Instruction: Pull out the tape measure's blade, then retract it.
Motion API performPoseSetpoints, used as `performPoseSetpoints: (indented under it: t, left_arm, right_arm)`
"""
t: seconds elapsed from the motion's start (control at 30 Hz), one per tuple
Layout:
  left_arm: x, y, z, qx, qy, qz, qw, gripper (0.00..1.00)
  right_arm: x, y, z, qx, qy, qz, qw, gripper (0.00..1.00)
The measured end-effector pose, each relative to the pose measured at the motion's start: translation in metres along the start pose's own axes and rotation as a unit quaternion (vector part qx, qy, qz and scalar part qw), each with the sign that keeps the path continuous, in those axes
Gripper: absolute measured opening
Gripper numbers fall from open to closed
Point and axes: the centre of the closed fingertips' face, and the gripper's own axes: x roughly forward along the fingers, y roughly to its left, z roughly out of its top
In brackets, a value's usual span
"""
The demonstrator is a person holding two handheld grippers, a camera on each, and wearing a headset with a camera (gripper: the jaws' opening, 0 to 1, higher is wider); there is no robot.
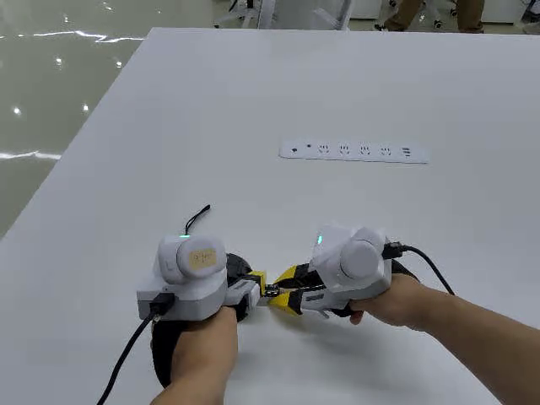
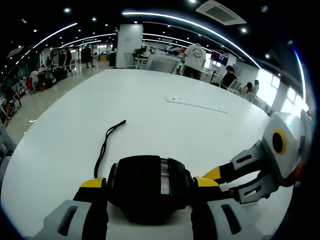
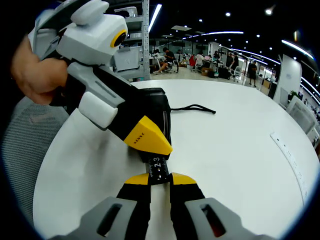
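case (image 2: 147, 170): clamped in left gripper (image 2: 149, 186) | blade (image 3: 157, 167): pinched by right gripper (image 3: 160, 180), just beside case | axis: straight between grippers

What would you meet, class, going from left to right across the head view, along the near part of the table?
Black cable → wrist strap → tape measure case → blade → right gripper → person's hand.

Left gripper (image 1: 253, 288) & right gripper (image 1: 283, 297): rounded white housings, black cable off each back, small green light on top. Left has beige sticker. Fingers (image 3: 135, 200) grey/black w/ yellow tips.
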Motion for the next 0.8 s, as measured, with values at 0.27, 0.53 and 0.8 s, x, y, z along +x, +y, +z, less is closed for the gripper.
performPoseSetpoints:
  t: [0.27,0.53,0.8]
  left_arm:
    - [-0.0003,0.0004,0.0009,-0.007,-0.001,-0.001,1.0000,0.64]
    - [0.0001,0.0005,0.0009,-0.007,0.000,-0.002,1.0000,0.64]
    - [0.0000,0.0004,0.0010,-0.009,0.001,-0.006,0.9999,0.64]
  right_arm:
    - [0.0013,-0.0003,0.0036,-0.006,-0.001,0.000,1.0000,0.12]
    - [0.0029,0.0000,0.0051,-0.006,-0.003,0.002,1.0000,0.12]
    - [0.0079,0.0013,0.0096,-0.004,-0.009,0.004,0.9999,0.12]
